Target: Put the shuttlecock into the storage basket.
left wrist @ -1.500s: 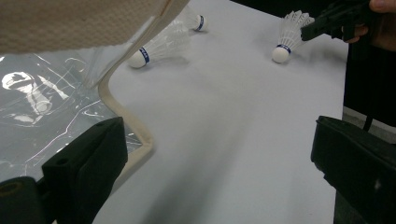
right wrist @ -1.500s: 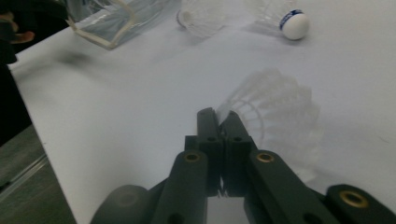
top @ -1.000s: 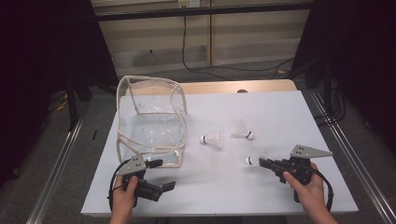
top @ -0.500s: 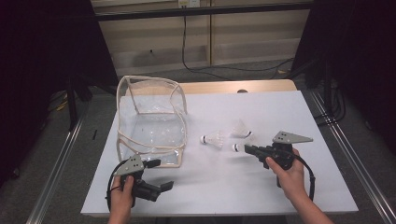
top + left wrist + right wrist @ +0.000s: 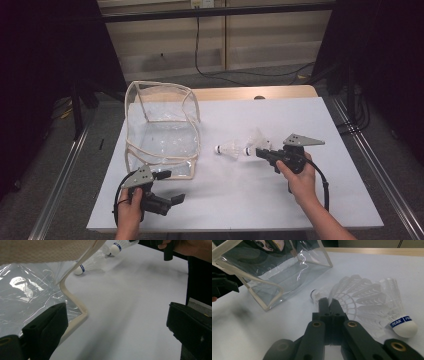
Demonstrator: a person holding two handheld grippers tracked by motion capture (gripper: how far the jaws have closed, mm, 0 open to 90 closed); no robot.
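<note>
**Pinching a shuttlecock beside the clear bag**

Holding the right gripper (image 5: 258, 151) low over the white table (image 5: 300, 210), right of centre, with its jaws pressed fully together. Apparently pinching the thin feather skirt of a white feather shuttlecock with a blue-banded cork (image 5: 248, 149) between those jaws, though the skirt is too sheer and pale against the tabletop to tell this for certain. Pointing that cork leftward, towards the transparent plastic bag with beige fabric trim (image 5: 162, 125).

Leaving a second white shuttlecock (image 5: 229, 148) lying on its side just beyond the held one, between it and the bag, cork also facing the bag. Leaving a third white shuttlecock with PEAK printed on its blue band (image 5: 398, 317) lying just beside the right gripper's tips, on the far side from the person.

Holding the left gripper (image 5: 170, 186) near the table's front edge, just in front of the bag's near corner, with its jaws spread wide and gripping nothing. Aiming it across bare tabletop, the bag's beige rim curving past one jaw in the left gripper view (image 5: 117, 332) and touching neither.

Standing the bag open-topped on the table's left half, well apart from the right hand (image 5: 300, 182).
</note>
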